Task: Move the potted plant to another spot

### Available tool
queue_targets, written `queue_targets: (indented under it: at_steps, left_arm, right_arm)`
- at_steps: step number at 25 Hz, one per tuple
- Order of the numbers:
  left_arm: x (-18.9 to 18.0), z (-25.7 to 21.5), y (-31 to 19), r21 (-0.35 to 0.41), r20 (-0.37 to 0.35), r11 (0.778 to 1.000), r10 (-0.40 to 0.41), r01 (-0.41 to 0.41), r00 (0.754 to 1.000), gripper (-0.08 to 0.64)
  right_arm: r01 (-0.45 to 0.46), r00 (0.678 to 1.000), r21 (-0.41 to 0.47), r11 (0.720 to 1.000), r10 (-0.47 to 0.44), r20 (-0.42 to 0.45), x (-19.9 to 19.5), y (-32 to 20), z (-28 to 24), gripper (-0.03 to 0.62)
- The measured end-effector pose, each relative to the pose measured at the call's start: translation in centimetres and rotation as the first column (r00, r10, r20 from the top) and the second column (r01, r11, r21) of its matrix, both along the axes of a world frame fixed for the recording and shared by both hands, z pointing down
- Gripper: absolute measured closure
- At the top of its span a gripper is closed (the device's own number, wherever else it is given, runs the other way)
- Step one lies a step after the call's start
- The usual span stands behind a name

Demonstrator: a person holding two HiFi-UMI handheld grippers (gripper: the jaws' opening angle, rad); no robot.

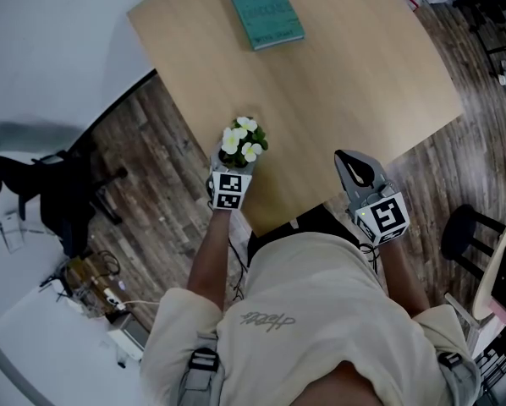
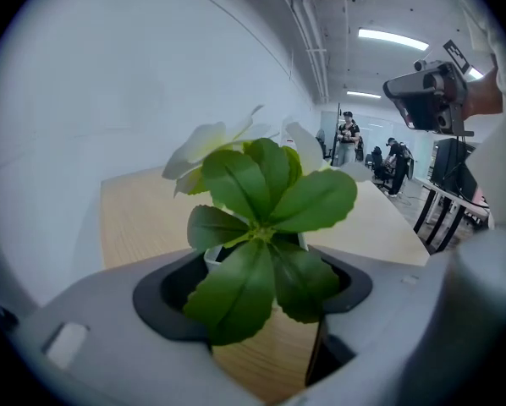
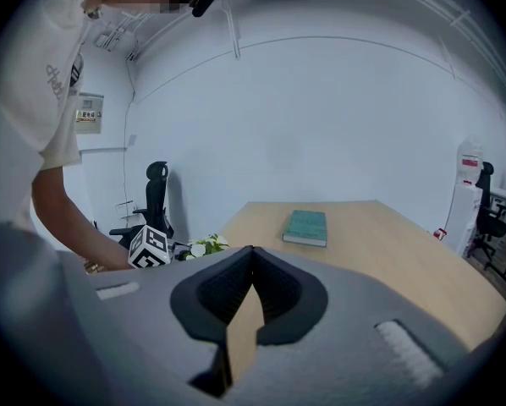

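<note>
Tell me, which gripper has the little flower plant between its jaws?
The left gripper: the potted plant stands between its spread jaws. The right gripper has its jaws together with nothing between them.

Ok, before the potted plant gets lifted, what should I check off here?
1. Potted plant stands between the left gripper's jaws: ok.
2. Pads pressing on the pot: cannot tell, leaves cover it.
3. Plant upright on the table: ok.
4. Right gripper shut, empty, apart from the plant: ok.
5. Bare table between plant and book for a new spot: ok.
</note>
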State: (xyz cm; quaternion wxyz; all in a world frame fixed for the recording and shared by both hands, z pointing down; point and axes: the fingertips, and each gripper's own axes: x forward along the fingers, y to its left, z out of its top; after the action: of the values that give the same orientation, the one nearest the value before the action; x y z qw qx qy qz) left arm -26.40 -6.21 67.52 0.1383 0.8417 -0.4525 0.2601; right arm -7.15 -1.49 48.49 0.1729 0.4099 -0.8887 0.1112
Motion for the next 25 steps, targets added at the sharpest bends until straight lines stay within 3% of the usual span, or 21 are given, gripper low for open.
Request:
queue_targets:
  at_steps: [11, 15, 25]
  left_arm:
    - [-1.1, -2.6, 1.7, -0.023, -0.029, 0.998, -0.067, 0.066, 0.997, 0.202]
    - [-1.7, -4.9, 2.5, -0.032, -0.084, 0.994, -0.107, 0.105, 0.991, 0.202]
    - [-3.7, -10.5, 5.5, 0.041, -0.112, 0.992, -0.118, 0.123, 0.987, 0.202]
  right_arm:
    - [0.038, 0.999, 0.028, 0.999, -0.039, 0.028, -1.3, -0.1, -0.6, 0.589]
    - [0.051, 0.998, 0.051, 0.997, -0.054, 0.043, -2.2, 0.1, -1.2, 0.589]
    - [0.084, 0.995, 0.083, 0.993, -0.088, 0.053, -4.5, 1.8, -1.7, 0.589]
